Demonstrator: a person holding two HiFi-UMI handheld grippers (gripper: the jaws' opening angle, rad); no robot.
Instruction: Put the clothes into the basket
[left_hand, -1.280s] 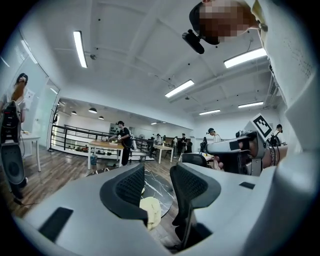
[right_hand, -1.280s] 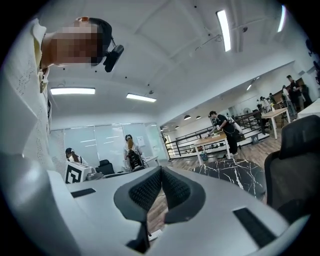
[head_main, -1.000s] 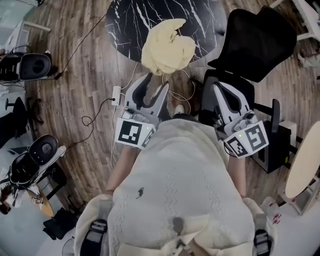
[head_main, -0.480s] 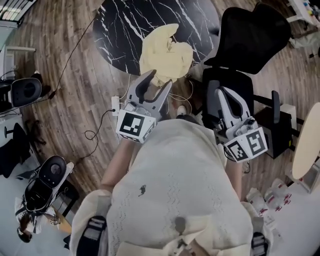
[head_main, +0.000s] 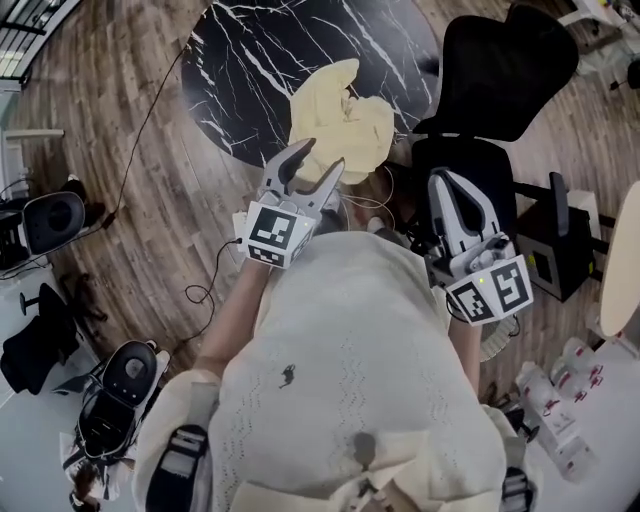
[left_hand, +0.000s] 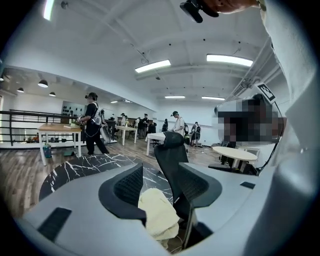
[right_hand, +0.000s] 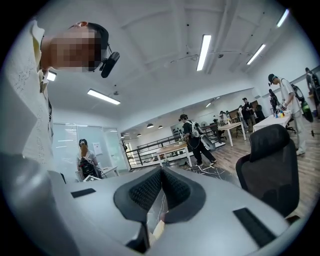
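A crumpled pale yellow garment (head_main: 345, 115) lies on the near edge of the round black marble table (head_main: 260, 60) and hangs partly over it. My left gripper (head_main: 312, 165) points at the garment from just short of it, and its jaws are opening with nothing pressed between them. In the left gripper view the garment (left_hand: 159, 212) shows low between the left gripper's (left_hand: 160, 182) spread pads, beyond them. My right gripper (head_main: 447, 185) is over the black chair's seat, jaws together. In the right gripper view the right gripper's (right_hand: 161, 175) pads meet with nothing in them. No basket is in view.
A black office chair (head_main: 500, 80) stands right of the table, close to the garment. Cables (head_main: 215, 285) trail across the wooden floor. More chairs (head_main: 55, 215) are at the left and a black box (head_main: 560, 240) at the right. People stand at far tables (left_hand: 92, 130).
Both grippers have moved forward toward the table. The left one has dropped and come close to the yellow garment. The right one has advanced over the chair.
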